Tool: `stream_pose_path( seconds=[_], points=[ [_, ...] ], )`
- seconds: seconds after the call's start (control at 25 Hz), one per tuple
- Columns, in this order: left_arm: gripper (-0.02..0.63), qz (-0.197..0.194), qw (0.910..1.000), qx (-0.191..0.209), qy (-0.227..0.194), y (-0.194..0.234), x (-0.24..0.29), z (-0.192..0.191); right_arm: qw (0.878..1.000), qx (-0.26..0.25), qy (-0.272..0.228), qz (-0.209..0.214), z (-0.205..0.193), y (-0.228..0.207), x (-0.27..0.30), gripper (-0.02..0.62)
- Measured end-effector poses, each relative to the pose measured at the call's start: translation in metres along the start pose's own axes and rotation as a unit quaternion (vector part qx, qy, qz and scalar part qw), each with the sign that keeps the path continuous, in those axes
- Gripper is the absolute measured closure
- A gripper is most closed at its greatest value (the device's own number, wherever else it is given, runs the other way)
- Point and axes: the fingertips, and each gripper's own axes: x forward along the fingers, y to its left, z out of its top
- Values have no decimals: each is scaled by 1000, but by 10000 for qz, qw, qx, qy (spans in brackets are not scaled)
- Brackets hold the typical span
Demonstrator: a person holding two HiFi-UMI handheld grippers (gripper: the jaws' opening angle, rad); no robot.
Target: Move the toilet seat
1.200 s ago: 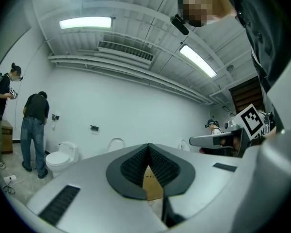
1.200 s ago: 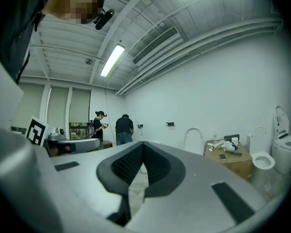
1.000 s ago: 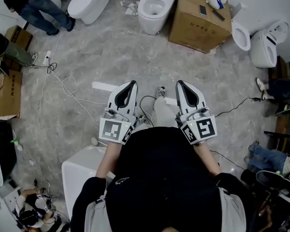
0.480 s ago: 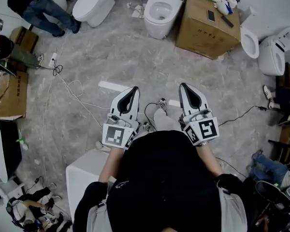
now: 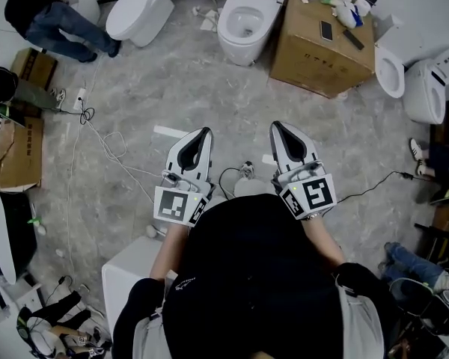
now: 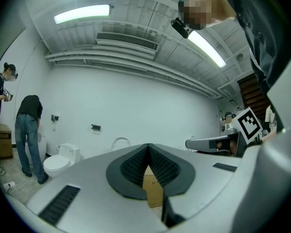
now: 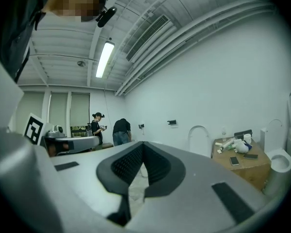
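Jaws together and empty, our left gripper (image 5: 205, 130) and right gripper (image 5: 275, 125) have shifted slightly; the white ceramic toilet (image 5: 243, 17) remains well ahead.

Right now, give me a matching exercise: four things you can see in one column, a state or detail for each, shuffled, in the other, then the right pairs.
Column one
1. left gripper
2. cardboard box
3. toilet beside the box
4. toilet further left

Column two
A. lid down
B. bowl open, lid up
C. jaws shut, nothing between them
D. phone lying on top

Pairs: 1-C, 2-D, 3-B, 4-A
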Motion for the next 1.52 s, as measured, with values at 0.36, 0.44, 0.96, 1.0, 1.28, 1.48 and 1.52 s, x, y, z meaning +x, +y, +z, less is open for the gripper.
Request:
stream_pose_path(
  seconds=[0.36,0.44,0.96,1.0,1.28,1.48,1.52],
  points=[
    [598,61,9999,-68,-76,0,58,2,9999,-43,-39,95,11,-47,24,581],
    [598,56,9999,-77,-80,2,67,3,10000,-39,-38,83,13,-53,27,581],
    [598,-220,9996,-160,-79,29,123,0,9993,-124,17,-345,13,-93,59,581],
    [598,-252,9995,-147,-94,33,129,2,9992,-141,16,-379,13,-96,64,581],
    [598,-415,9989,-168,-98,78,178,7,9985,-143,40,-530,19,-114,122,581],
    [598,-577,9980,-233,-53,110,223,9,9974,-146,30,-706,28,-136,168,581],
    [598,-623,9978,-240,-42,115,232,10,9971,-148,39,-747,28,-140,176,581]
  ],
)
